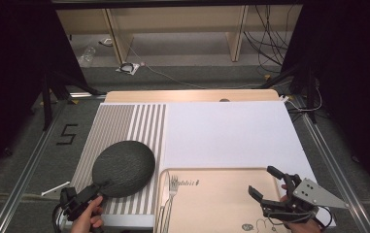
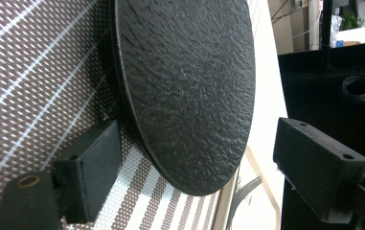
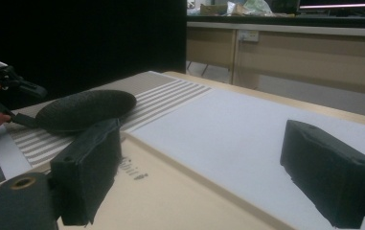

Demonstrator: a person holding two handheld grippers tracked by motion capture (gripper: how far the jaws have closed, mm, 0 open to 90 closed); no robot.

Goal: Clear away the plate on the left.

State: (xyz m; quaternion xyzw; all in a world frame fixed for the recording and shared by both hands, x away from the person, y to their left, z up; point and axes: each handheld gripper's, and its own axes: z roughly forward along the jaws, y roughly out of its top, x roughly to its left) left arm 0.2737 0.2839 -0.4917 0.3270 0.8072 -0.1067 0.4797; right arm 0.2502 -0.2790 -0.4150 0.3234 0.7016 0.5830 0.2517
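Left gripper (image 1: 92,193) at the near-left corner of the table, a hand (image 1: 86,218) behind it. Its jaws stand apart on either side of the near edge of the dark round plate (image 1: 124,167); in the left gripper view 1 jaw sits close beside the plate's (image 2: 189,91) rim, the other well off it, so it is open, not clamped. Cannot tell whether the close jaw touches the rim.

Plate lies on the striped mat (image 1: 119,126), near its right edge, slightly raised at the near side in the left gripper view.

Just right of the mat: a fork (image 1: 172,187) on the left edge of the wooden tray (image 1: 216,194), with a knife (image 1: 166,187) beside it. White sheet (image 1: 226,133) behind the tray.

Right gripper (image 1: 265,187) over the tray's near-right part, jaws wide apart, holding nothing. In the right gripper view its 2 jaws frame tray (image 3: 170,201) and sheet (image 3: 228,124); plate (image 3: 86,110) sits far left there.
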